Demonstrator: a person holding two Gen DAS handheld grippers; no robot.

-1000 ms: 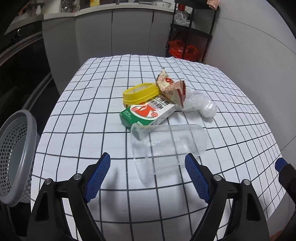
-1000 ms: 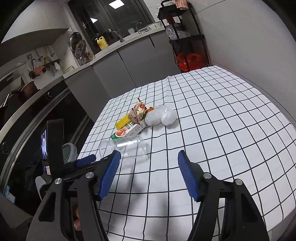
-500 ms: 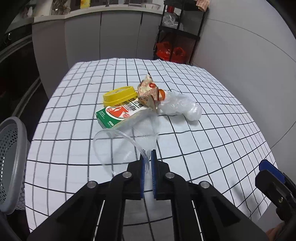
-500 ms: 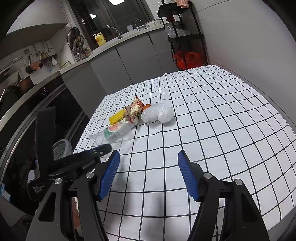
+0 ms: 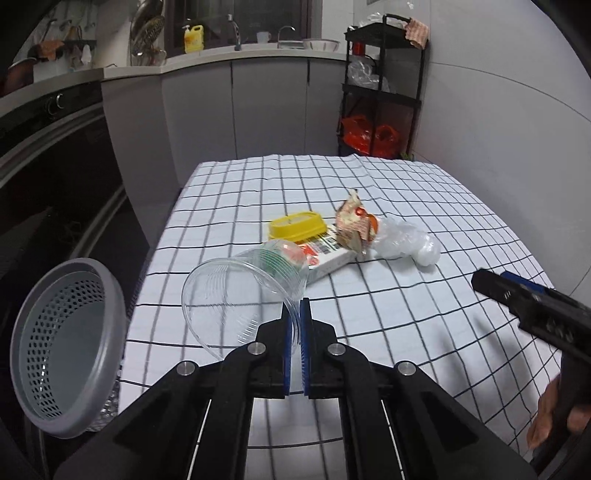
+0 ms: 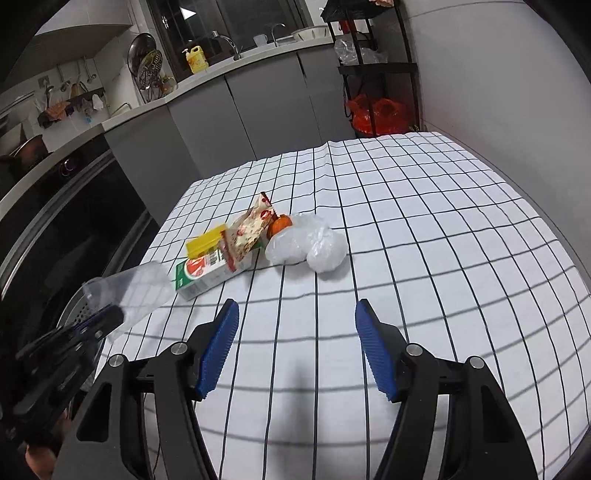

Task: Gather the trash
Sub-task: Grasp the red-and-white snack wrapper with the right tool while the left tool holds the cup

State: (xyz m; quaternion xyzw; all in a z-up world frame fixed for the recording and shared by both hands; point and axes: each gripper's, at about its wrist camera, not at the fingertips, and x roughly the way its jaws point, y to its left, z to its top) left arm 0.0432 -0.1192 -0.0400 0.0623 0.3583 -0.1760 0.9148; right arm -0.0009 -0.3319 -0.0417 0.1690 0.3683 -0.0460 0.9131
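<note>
A home kitchen: grey cabinets (image 5: 236,110) run under a pale counter (image 6: 236,64) with a tap (image 5: 232,31), a yellow soap bottle (image 6: 194,59) and a mug (image 5: 263,37). A dish rack (image 6: 151,74) holds plates, and utensils (image 6: 70,96) hang on the wall. A black oven (image 5: 55,122) sits left; a black shelf (image 5: 380,88) holds bags beside the checked worktop (image 6: 424,229)

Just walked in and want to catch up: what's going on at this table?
A person is collecting trash. The left hand-held gripper is shut on the rim of a clear plastic cup, held beside the gray basket. The right hand-held gripper hovers open. A carton, yellow lid, wrapper and plastic bag remain on the checked tablecloth.
</note>
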